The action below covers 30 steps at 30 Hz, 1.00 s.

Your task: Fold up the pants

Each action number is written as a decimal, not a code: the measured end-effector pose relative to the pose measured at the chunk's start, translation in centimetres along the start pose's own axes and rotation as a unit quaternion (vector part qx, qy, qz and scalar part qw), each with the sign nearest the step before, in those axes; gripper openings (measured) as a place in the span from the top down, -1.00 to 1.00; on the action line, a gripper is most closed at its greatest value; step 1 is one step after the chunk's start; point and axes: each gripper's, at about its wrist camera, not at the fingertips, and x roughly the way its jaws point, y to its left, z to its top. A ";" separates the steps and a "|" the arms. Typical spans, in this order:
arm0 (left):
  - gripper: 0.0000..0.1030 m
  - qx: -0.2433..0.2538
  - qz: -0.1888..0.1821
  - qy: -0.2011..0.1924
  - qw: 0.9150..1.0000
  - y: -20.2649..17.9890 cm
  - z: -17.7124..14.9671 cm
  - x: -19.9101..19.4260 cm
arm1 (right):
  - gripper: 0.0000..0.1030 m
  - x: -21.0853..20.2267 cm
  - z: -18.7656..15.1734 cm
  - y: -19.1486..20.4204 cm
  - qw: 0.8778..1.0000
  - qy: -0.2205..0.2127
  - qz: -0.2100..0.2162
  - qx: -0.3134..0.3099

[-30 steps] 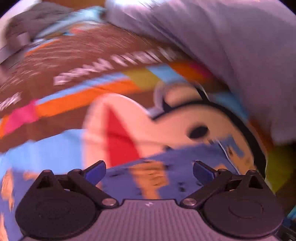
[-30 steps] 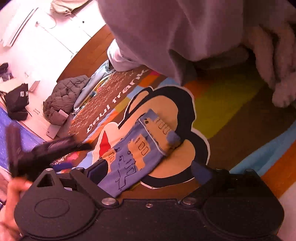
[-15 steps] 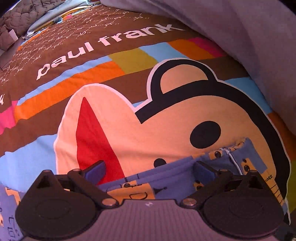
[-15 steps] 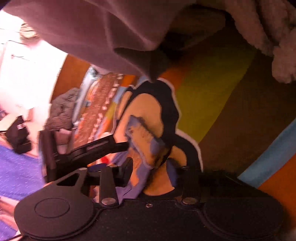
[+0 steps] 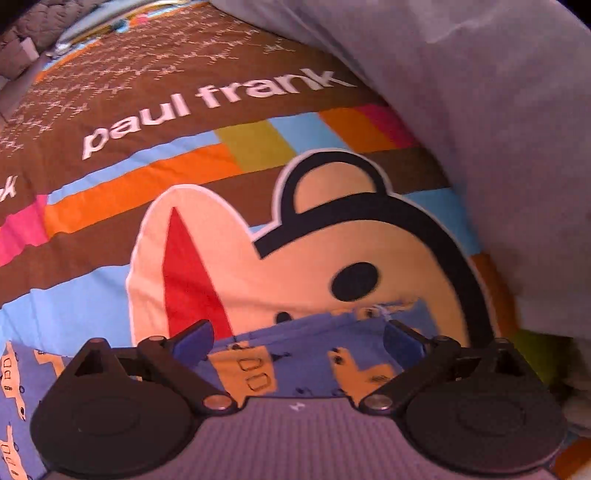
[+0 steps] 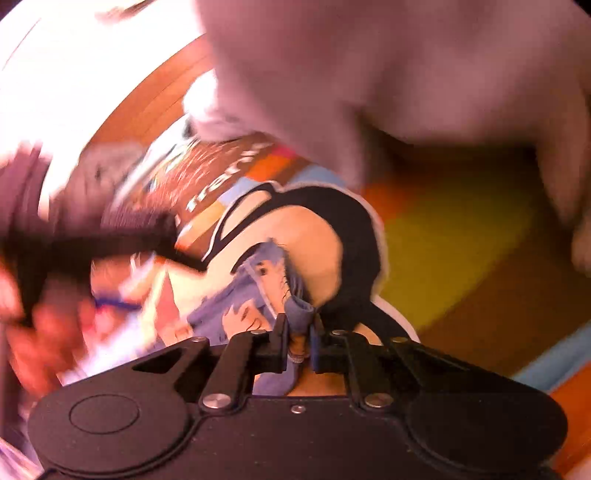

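The pants [image 5: 303, 354] are small, blue with an orange car print, lying on a colourful "paul frank" bedspread [image 5: 229, 162]. In the left wrist view my left gripper [image 5: 297, 338] is open, its blue-padded fingers spread just above the pants' upper edge. In the right wrist view my right gripper [image 6: 299, 332] is shut on a bunched fold of the pants [image 6: 258, 273] and lifts it off the bedspread [image 6: 461, 229]. The left gripper [image 6: 110, 240] shows there as a dark blurred shape at the left.
A grey blanket or pillow [image 5: 480, 110] is heaped at the far right of the bed and hangs over the top of the right wrist view [image 6: 369, 74]. A quilted grey jacket [image 5: 40, 22] lies at the bed's far left edge.
My right gripper has closed on the pants' edge and pinches a fold. My left gripper has stayed open over the pants, shifting slightly.
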 end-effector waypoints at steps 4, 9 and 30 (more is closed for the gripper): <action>-0.94 0.034 0.004 0.063 0.997 -1.5 0.9 0.3 | 0.78 -0.4 -1.5 5.0 0.985 -0.013 -0.039 -0.165; -0.94 0.063 -0.012 0.087 0.994 -3.8 0.9 0.8 | 0.78 -0.6 -2.9 7.3 0.965 -0.025 -0.060 -0.255; 0.70 -0.025 -0.072 0.150 0.986 -2.9 0.0 2.3 | -0.37 -1.7 -3.9 8.6 0.949 -0.021 -0.039 -0.311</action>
